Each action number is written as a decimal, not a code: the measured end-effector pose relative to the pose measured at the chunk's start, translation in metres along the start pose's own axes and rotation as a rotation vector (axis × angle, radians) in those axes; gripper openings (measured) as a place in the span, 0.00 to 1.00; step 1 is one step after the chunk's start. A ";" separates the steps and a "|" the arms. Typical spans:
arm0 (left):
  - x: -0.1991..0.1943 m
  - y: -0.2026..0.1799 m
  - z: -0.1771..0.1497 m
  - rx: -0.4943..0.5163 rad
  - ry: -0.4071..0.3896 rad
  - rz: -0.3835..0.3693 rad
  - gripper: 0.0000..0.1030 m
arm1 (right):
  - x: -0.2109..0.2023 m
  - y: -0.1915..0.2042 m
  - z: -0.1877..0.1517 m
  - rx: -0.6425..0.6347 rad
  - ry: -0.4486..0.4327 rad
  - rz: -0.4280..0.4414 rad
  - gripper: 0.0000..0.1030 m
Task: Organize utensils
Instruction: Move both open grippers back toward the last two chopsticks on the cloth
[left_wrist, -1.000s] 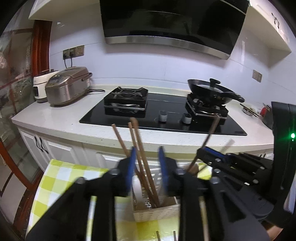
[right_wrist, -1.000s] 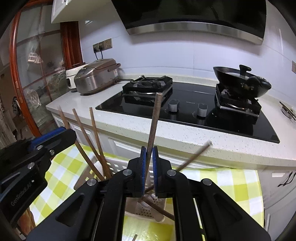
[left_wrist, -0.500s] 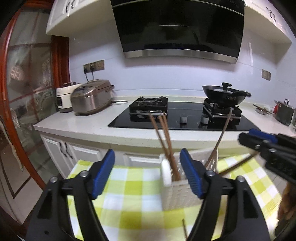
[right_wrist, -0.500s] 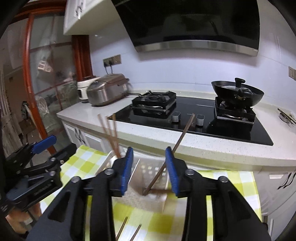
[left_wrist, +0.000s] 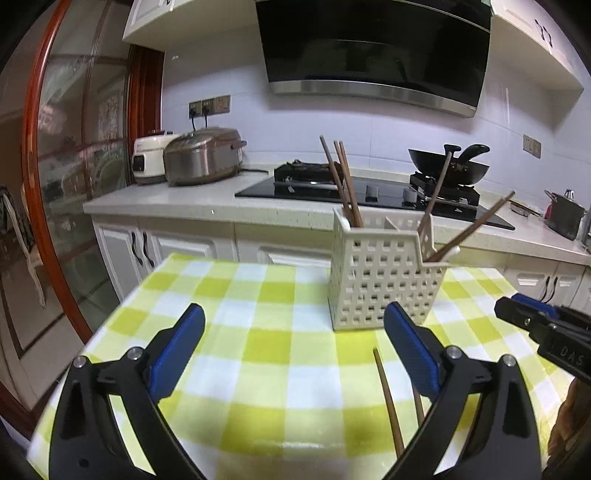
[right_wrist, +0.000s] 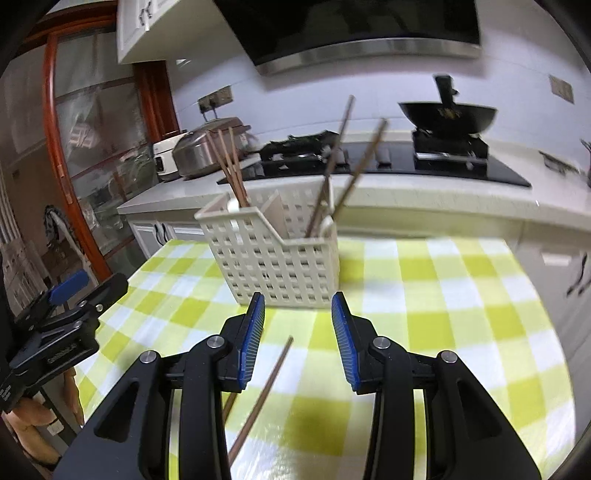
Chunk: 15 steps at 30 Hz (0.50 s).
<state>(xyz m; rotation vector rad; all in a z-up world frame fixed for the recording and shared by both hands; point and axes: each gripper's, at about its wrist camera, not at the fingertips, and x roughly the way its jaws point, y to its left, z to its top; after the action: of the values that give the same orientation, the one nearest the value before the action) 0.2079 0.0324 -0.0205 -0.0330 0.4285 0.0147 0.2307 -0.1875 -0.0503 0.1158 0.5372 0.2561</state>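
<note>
Nearby, loose chopsticks (left_wrist: 387, 397) lie before the basket (left_wrist: 384, 275).

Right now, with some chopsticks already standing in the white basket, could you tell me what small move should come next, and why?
Probably lower the right gripper onto the brown wooden chopstick lying on the green-checked tablecloth just below it. Both grippers are open and empty, the left gripper having just been opening wide, and loose chopsticks remain outside the white perforated plastic basket.
</note>
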 end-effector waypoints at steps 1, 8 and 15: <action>0.001 0.000 -0.004 -0.006 0.002 -0.008 0.92 | 0.000 0.000 -0.007 0.001 0.000 -0.010 0.37; 0.017 -0.009 -0.029 0.021 0.016 -0.022 0.92 | 0.023 0.004 -0.040 0.003 0.071 -0.030 0.37; 0.027 -0.013 -0.035 0.075 0.033 -0.013 0.92 | 0.042 0.016 -0.046 -0.024 0.140 -0.049 0.37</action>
<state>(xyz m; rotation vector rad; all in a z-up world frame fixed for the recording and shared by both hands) 0.2180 0.0180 -0.0633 0.0383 0.4618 -0.0153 0.2387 -0.1589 -0.1073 0.0612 0.6748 0.2239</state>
